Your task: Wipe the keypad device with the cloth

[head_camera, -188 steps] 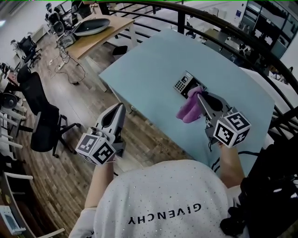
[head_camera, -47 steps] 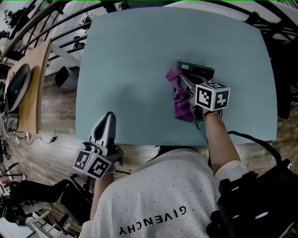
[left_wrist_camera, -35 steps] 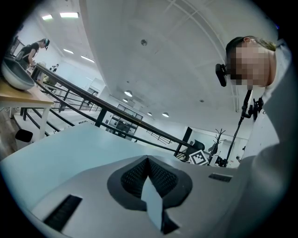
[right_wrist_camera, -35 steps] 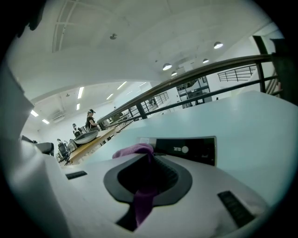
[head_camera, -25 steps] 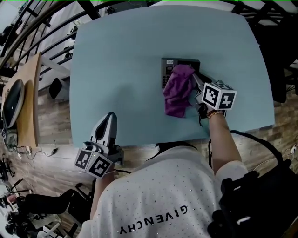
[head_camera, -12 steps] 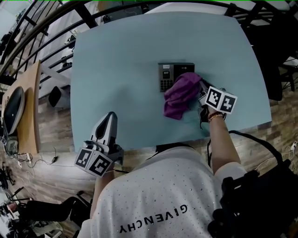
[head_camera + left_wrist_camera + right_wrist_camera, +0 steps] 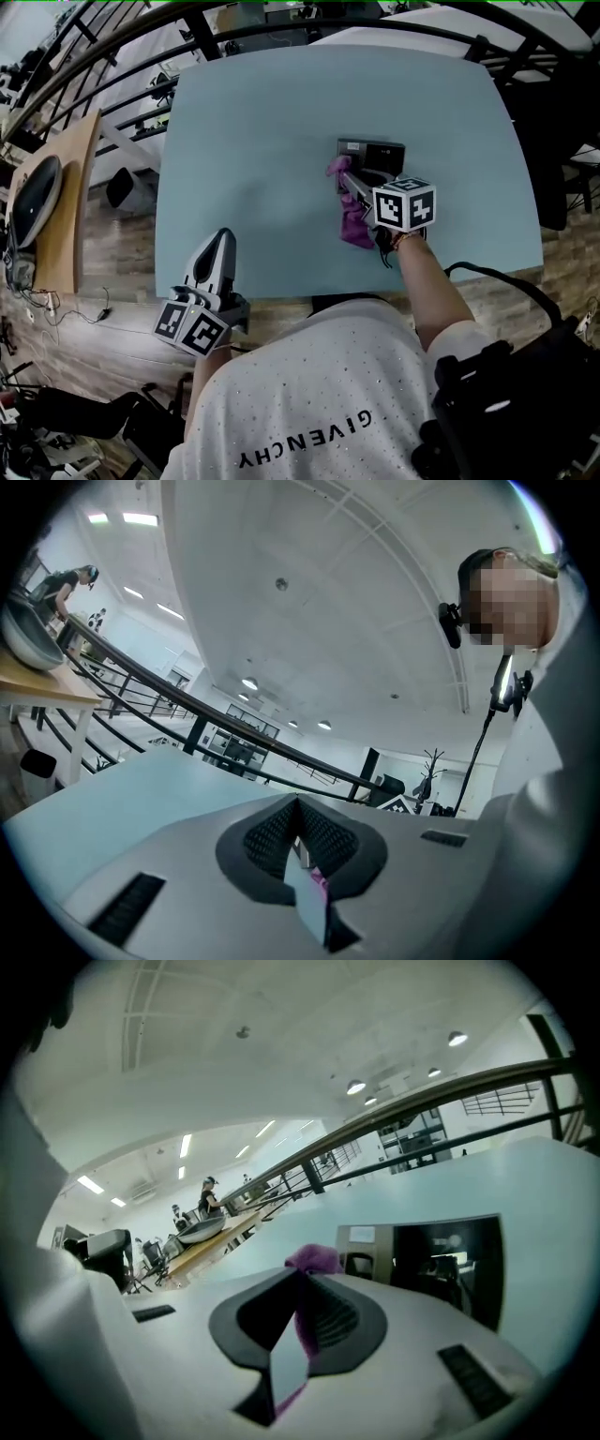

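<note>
So the right gripper [image 7: 345,180] has its jaws clamped on a bunched purple cloth [image 7: 354,223]. In the right gripper view a tuft of it pokes out past the tips. The rest trails back toward the near edge of the pale blue tabletop [image 7: 262,141].

The dark rectangular keypad device [image 7: 372,153] lies flat around the middle of the tabletop, a bit toward the right edge. The cloth meets it at its near-left corner. My guess is that pinching the cloth in a wad like that gives a soft pad to drag over the device's face, so this looks like mid-wipe.

The left gripper [image 7: 221,239] hangs by the near-left corner with its jaws pressed together and nothing in them. It's well apart from the device, so it isn't steadying it.

Containers: none on the tabletop. The only candidate is a big grey shallow dish [image 7: 36,199] on a wooden desk [image 7: 70,150] off to the left, and I can't tell what's in it, if anything.
</note>
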`<state>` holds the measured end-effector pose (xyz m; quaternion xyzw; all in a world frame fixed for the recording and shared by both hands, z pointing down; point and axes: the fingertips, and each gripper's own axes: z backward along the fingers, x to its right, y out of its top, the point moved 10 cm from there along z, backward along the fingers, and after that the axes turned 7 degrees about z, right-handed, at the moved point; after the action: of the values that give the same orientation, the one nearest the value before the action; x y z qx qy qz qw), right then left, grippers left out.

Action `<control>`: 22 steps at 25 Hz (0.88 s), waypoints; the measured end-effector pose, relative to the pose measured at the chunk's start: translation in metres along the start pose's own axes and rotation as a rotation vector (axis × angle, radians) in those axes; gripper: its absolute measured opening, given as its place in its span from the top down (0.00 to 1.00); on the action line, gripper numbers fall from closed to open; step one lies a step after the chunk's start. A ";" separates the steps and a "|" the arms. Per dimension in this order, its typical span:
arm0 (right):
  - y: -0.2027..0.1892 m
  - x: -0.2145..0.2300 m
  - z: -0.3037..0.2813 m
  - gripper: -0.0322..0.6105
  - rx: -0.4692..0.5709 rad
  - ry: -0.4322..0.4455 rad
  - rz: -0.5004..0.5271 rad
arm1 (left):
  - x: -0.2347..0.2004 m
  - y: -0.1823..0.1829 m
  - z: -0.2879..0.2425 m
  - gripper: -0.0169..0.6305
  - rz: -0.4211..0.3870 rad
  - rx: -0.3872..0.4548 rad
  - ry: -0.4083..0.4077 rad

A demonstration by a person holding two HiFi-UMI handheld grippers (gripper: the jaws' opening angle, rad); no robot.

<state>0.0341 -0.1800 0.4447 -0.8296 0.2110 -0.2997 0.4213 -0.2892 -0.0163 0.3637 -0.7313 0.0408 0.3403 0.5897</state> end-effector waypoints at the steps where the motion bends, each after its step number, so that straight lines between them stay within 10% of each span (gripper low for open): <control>1: 0.000 -0.006 -0.006 0.91 -0.024 0.014 0.015 | -0.001 0.001 0.004 0.97 0.001 0.009 0.010; 22: -0.022 0.041 0.029 0.90 -0.120 -0.292 -0.008 | -0.015 -0.014 0.016 0.97 0.072 0.048 0.068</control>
<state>0.0857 -0.1762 0.4622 -0.8888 0.1615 -0.1644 0.3962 -0.3015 -0.0036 0.3824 -0.7262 0.0953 0.3350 0.5928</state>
